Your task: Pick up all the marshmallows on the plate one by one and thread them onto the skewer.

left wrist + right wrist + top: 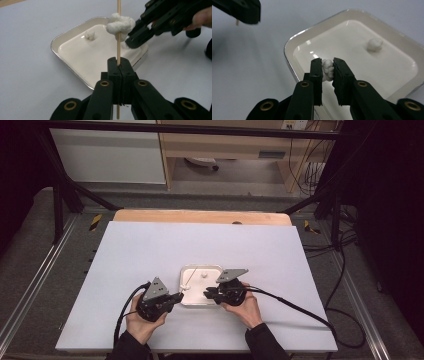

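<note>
A shallow white tray [201, 268] lies on the white table between my two grippers. My left gripper [119, 63] is shut on a thin wooden skewer [118, 47], which stands upright with a white fluffy lump [120, 23] threaded on it over the tray's near corner. My right gripper [327, 65] reaches down into the tray, its jaws pressed on a second white lump [327, 68] close to the tray's wall. A third small lump [374, 44] rests loose on the tray floor farther off. In the high view the left gripper [177, 296] and right gripper [206, 294] face each other across the tray's front edge.
The tray's metal rim [287, 50] rises just beside the right jaws. The white table sheet [150, 245] spreads wide around the tray. Black cables [295, 307] trail from each gripper toward the table's front and right. A dark frame and shelving stand beyond the far edge.
</note>
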`<state>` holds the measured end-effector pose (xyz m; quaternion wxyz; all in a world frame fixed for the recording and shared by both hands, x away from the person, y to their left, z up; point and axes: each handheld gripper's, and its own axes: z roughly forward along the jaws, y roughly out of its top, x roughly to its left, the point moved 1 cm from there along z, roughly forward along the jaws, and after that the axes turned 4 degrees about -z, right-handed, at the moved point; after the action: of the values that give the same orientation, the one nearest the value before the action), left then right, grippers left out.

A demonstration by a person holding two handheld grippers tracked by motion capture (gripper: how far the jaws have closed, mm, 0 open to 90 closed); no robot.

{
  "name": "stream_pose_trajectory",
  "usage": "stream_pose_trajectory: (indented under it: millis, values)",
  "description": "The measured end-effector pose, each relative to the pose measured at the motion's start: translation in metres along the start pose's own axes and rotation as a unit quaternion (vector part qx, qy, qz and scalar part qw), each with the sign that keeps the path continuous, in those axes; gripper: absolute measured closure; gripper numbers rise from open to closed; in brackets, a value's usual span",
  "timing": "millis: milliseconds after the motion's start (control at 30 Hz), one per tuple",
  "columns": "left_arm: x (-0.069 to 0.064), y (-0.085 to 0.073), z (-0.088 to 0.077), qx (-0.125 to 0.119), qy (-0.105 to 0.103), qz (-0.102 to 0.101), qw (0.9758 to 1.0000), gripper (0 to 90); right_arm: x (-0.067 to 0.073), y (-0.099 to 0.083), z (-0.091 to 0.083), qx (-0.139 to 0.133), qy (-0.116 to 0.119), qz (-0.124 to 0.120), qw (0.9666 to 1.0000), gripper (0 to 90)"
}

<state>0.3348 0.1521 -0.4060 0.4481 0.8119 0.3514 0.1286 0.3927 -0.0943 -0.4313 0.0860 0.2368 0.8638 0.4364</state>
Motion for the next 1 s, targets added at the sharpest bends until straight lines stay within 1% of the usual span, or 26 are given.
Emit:
stream_pose_trajectory:
  millis: [100, 233, 300, 400, 467, 633, 700, 833, 1000]
  values:
    - [-0.003, 0.000, 0.001, 0.001, -0.003, 0.003, 1.0000, 89.1, 0.000, 0.010, -0.020, -0.030, -0.003, -0.001, 0.9995, 78.8]
    - [-0.006, 0.000, 0.003, 0.000, -0.009, 0.009, 0.9999, 89.1, 0.001, 0.020, -0.046, -0.066, -0.005, -0.004, 0.9978, 79.1]
    - [-0.009, 0.000, 0.004, 0.000, -0.014, 0.014, 0.9998, 89.1, 0.001, 0.024, -0.059, -0.084, -0.006, -0.002, 0.9964, 79.2]
    - [-0.014, 0.001, 0.006, 0.002, -0.020, 0.022, 0.9995, 89.1, -0.001, 0.031, -0.075, -0.115, 0.001, 0.008, 0.9933, 79.3]
    - [-0.017, 0.001, 0.007, 0.005, -0.022, 0.029, 0.9993, 89.1, -0.002, 0.034, -0.084, -0.134, 0.007, 0.013, 0.9909, 79.4]
    - [-0.025, 0.002, 0.009, 0.007, -0.027, 0.046, 0.9986, 89.1, -0.005, 0.038, -0.095, -0.160, 0.018, 0.022, 0.9868, 79.5]
    - [-0.028, 0.002, 0.009, 0.007, -0.031, 0.048, 0.9983, 89.1, -0.005, 0.039, -0.096, -0.166, 0.021, 0.024, 0.9856, 79.5]
    - [-0.031, 0.003, 0.010, 0.007, -0.033, 0.054, 0.9980, 89.2, -0.006, 0.040, -0.096, -0.169, 0.026, 0.030, 0.9848, 79.6]
    - [-0.032, 0.003, 0.010, 0.008, -0.034, 0.056, 0.9978, 89.2, -0.005, 0.039, -0.094, -0.166, 0.033, 0.031, 0.9850, 79.7]
